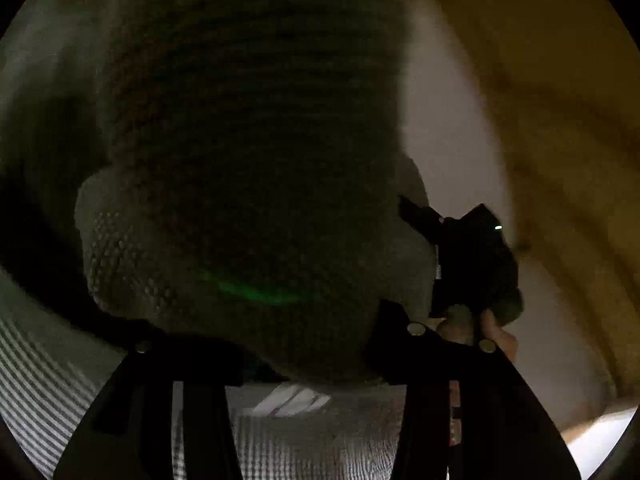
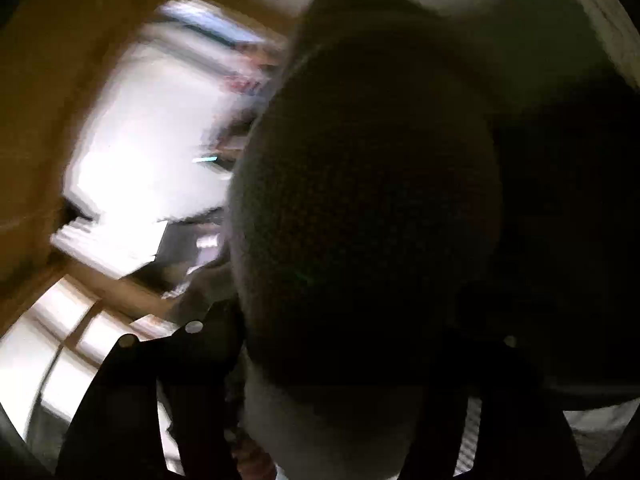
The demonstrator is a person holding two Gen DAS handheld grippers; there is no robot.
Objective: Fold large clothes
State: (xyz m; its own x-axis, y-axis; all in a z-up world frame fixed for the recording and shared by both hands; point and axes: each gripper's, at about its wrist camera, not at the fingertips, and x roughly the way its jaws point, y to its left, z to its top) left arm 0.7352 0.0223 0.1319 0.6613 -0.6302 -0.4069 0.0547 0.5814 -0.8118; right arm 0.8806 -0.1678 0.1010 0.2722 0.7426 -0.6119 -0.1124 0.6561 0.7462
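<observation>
Between the two black fingers of the left gripper (image 1: 304, 364), one knitted garment (image 1: 248, 160) is bulging forward and filling most of the left wrist view, its ribbed grey-green fabric hanging close to the lens; the fingers are standing apart with cloth between them, though whether they are pinching it I cannot tell. One green glint is showing on the fabric low down. Beside the garment, to the right in that view, the right gripper (image 1: 468, 264) is appearing as one dark device, with the person's hand (image 1: 496, 336) wrapping its handle from below. Under the garment, one striped cloth surface (image 1: 44, 384) is lying. Behind, one ochre wall (image 1: 560, 100) is curving past. Across the right wrist view, the same garment (image 2: 368, 220) is looming as a single dark, blurred mass over the right gripper's (image 2: 320, 380) two fingers, hiding how they are standing.
</observation>
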